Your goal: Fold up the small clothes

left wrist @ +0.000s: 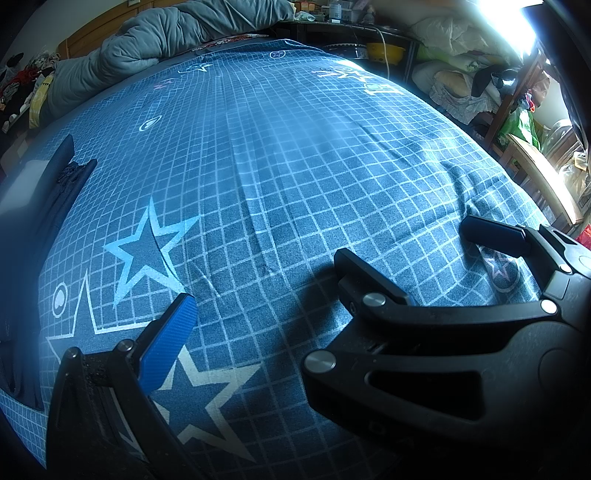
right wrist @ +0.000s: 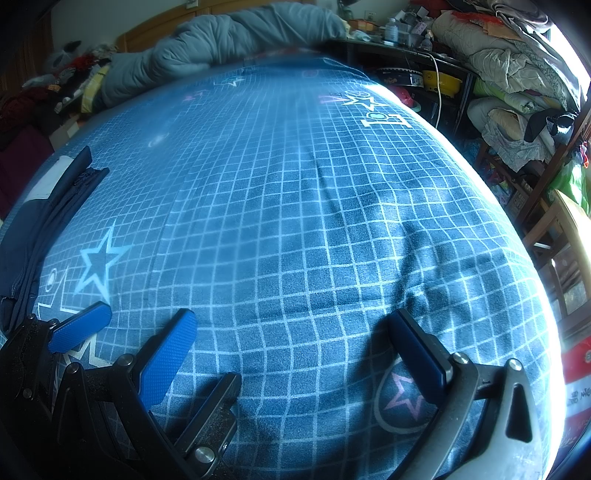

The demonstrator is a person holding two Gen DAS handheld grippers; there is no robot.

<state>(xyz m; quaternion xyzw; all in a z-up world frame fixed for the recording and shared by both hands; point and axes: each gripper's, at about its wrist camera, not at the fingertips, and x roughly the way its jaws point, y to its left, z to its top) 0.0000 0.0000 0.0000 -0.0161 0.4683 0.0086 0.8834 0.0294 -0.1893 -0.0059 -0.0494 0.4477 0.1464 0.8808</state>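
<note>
Clothes: one dark navy garment (right wrist: 55, 206) lies crumpled along the left edge of the bed, well apart from both grippers. A pale patch sits on it near the far end. Nothing is held.

Handling (judgement):
- Thin, limp fabric, light. It will sag and drape the moment it's lifted and has no stiffness to push against.
- Looks matte, so not slippery. The ribbed pads should hold a pinch fine.
- It's bunched into long folds, so it needs dragging out flat onto the open sheet first.
- Best hold: two corners of one edge, one gripper each. The far end shows a puckered strip, maybe a waistband or zip, I can't tell which. A thicker hem like that is the safer pinch.
- Risk: pinching the sheet along with it.

Grippers:
- Right gripper (right wrist: 291, 314): fingers spread wide, empty, low over the sheet.
- Left gripper (left wrist: 291, 299): only one blue pad (left wrist: 166, 347) shows, because the right gripper's black frame covers the other side. That pad sits well out to the side, so I read it as spread and empty.

Surroundings: the bed sheet (right wrist: 295, 206) is blue woven cotton with a white grid and star prints, soft and lightly rumpled. A grey quilt (right wrist: 229, 33) is rolled up at the head.
</note>
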